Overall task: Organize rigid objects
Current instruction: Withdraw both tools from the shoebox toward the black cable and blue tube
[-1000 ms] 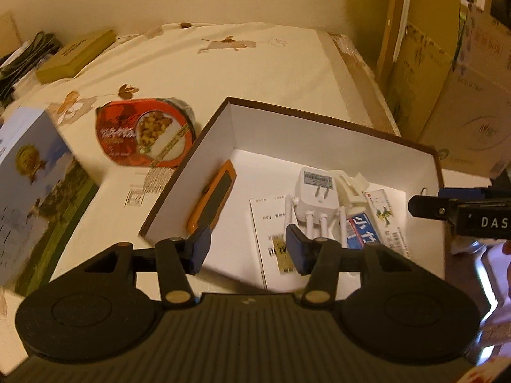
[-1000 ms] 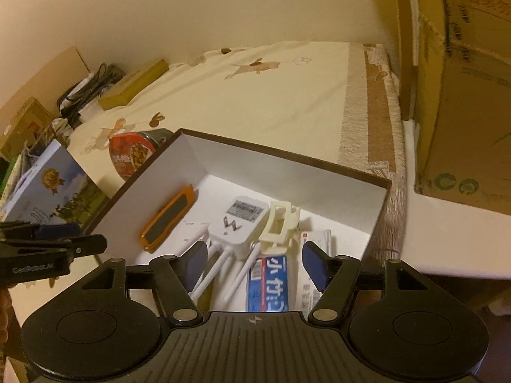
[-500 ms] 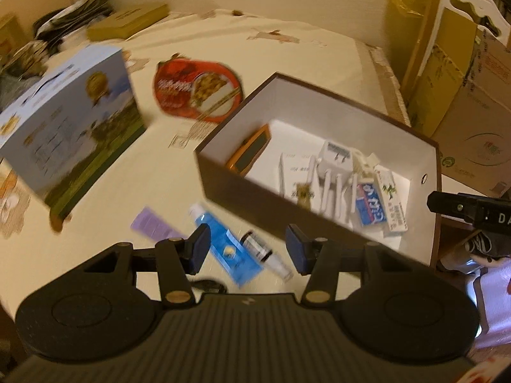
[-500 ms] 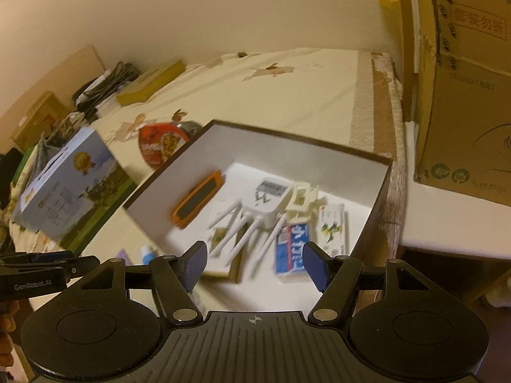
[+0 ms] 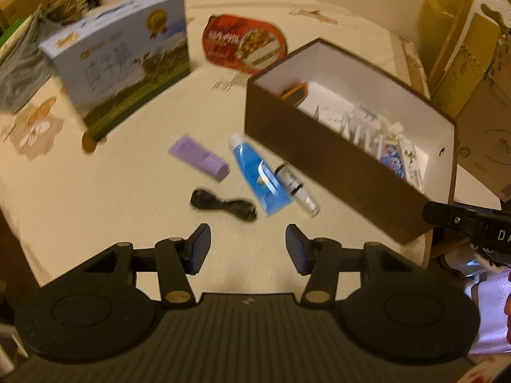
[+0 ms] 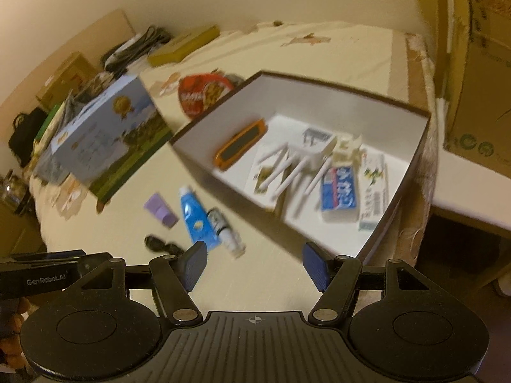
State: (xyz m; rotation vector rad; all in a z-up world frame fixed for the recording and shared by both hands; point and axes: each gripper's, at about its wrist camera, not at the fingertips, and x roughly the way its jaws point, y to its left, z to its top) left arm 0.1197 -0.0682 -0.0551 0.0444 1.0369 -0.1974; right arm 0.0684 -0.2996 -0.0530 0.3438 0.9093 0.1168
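Observation:
A brown box with a white inside (image 5: 319, 150) (image 6: 405, 188) stands on the cream tablecloth. It holds an orange device (image 6: 241, 148), a white router (image 6: 303, 156), a blue-and-white packet (image 6: 340, 191) and a narrow carton (image 6: 373, 188). In front of it lie a purple block (image 5: 199, 158) (image 6: 159, 209), a blue tube (image 5: 258, 174) (image 6: 196, 217), a small clear bottle (image 5: 297, 188) (image 6: 226, 229) and a black cord (image 5: 223, 206) (image 6: 161, 244). My left gripper (image 5: 248, 249) is open and empty, just short of the cord. My right gripper (image 6: 255, 265) is open and empty near the box's front corner.
A blue picture box (image 5: 127, 54) (image 6: 102, 137) stands at the left. A red food lid (image 5: 244, 43) (image 6: 204, 94) lies behind the brown box. Cardboard cartons (image 5: 463, 63) (image 6: 479, 63) stand at the right. A flat yellow box (image 6: 183, 46) and clutter sit at the far left.
Both grippers have pulled back from over the box toward the table's near side. The loose items in front of the box have come into view. Both stay open.

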